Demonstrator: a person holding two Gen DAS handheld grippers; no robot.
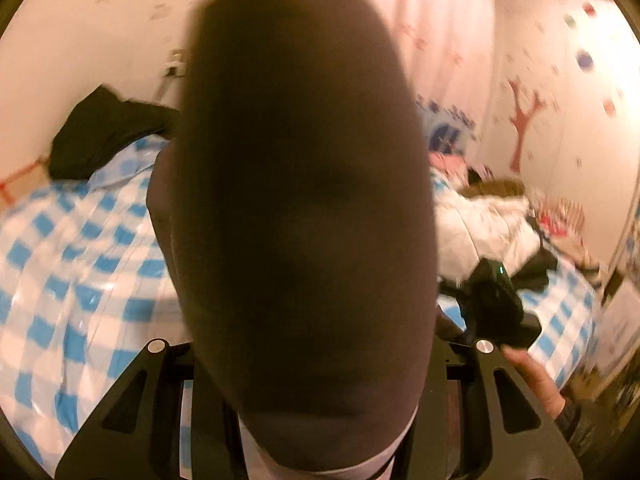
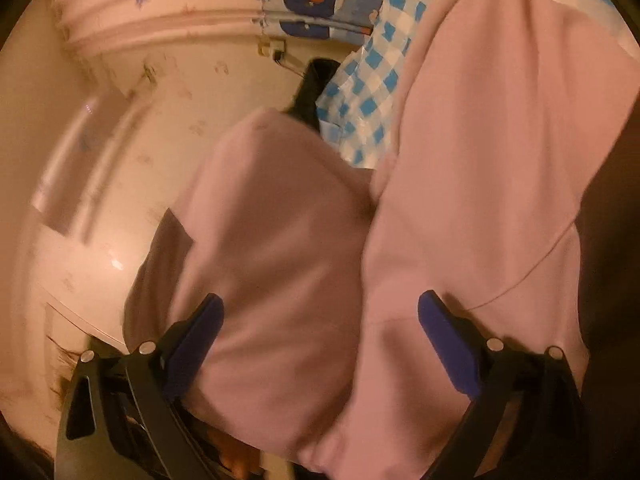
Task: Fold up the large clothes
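A large pinkish garment [image 2: 480, 160] hung bunched in front of both grippers above a bed [image 1: 80, 240] spread with a blue-and-white checked cover, in a pink-walled bedroom. In the left wrist view the cloth filled the middle of the frame as a dark, blurred mass rising straight up from the left gripper [image 1: 320, 432]; its fingers were hidden under the fabric, so whether they pinched it could not be told, though the log of the jaws' travel had them narrowed and no longer closing by much. In the right wrist view the right gripper [image 2: 320, 344] stood with its blue-padded fingers [image 2: 448, 344] well apart, folds of the garment lying between them but neither pad pressing on the cloth. That view was rolled on its side, the bed running up the right of the frame.

The garment's long axis ran away from the fingers of each gripper, roughly along the line each pointed. The cloth draped closest over the left gripper, which appeared the more likely to be carrying it; the right looked placed to close on the fold in its gap. A person's hand [image 1: 536, 380] showed at the lower right of the left view, beside the other gripper's black body. Dark clothes [image 1: 100, 132] lay at the far end of the bed and a white jacket [image 1: 488, 220] toward the right.
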